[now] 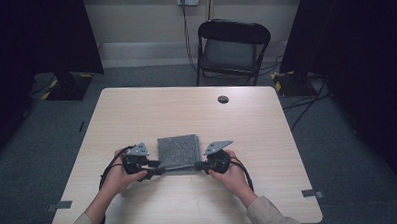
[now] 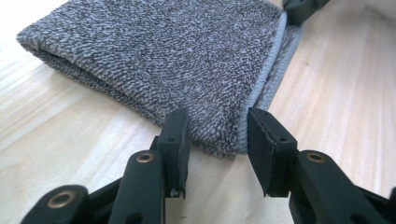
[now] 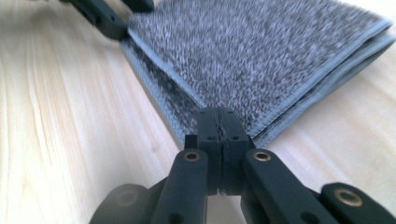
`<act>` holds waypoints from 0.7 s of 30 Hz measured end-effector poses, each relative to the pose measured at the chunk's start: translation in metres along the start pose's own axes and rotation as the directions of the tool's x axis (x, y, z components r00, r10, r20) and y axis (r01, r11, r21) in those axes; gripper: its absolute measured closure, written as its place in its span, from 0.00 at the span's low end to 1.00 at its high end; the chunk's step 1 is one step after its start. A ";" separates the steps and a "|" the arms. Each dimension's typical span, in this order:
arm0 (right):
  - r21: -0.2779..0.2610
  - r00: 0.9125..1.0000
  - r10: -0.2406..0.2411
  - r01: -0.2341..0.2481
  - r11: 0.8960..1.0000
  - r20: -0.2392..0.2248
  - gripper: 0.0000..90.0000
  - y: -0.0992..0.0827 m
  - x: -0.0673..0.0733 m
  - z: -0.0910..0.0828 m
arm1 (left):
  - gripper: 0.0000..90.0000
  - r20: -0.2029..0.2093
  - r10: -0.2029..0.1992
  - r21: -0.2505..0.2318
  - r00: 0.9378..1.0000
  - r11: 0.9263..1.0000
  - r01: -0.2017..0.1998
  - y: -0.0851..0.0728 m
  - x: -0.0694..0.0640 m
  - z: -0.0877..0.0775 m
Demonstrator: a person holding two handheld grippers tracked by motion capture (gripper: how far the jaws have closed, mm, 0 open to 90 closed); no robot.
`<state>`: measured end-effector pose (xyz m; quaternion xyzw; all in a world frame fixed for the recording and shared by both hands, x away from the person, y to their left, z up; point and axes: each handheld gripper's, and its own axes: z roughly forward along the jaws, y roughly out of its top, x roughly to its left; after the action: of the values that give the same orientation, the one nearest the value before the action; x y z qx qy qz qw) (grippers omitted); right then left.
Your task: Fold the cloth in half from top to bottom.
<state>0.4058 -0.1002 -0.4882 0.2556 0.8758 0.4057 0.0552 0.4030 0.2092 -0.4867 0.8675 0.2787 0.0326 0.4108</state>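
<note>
A folded grey towel (image 1: 178, 150) lies on the wooden table (image 1: 136, 114), near the front edge. My left gripper (image 1: 161, 170) is at its near left corner. In the left gripper view the left gripper (image 2: 217, 135) stands open, with the towel (image 2: 163, 51) corner between the jaws and a gap at the hemmed side. My right gripper (image 1: 197, 167) is at the near right corner. In the right gripper view the right gripper (image 3: 219, 116) has its jaws pressed together on the corner of the towel (image 3: 261, 46). Both hands rest low on the table.
A cable hole (image 1: 223, 99) sits in the table's far middle. A black folding chair (image 1: 231, 46) stands beyond the far edge. A dark stand base (image 1: 68, 84) is on the floor at far left. Bare tabletop lies all around the towel.
</note>
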 end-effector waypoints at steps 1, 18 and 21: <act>-0.001 1.000 0.003 -0.003 1.000 0.000 0.99 -0.001 0.000 0.000 | 0.64 0.011 -0.013 -0.025 1.000 1.000 0.013 0.002 0.000 -0.002; -0.117 0.998 0.053 -0.050 0.992 0.027 0.63 0.011 -0.004 -0.013 | 0.46 -0.031 0.053 -0.061 0.998 0.997 -0.055 0.003 0.000 0.018; -0.130 0.997 0.047 -0.039 0.991 0.063 0.58 0.019 -0.006 -0.006 | 0.45 -0.035 0.088 -0.044 0.996 0.995 -0.089 0.004 0.000 0.017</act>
<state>0.4165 -0.0975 -0.4709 0.2835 0.8399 0.4537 0.0917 0.4090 0.1955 -0.4951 0.8687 0.2460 0.0714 0.4240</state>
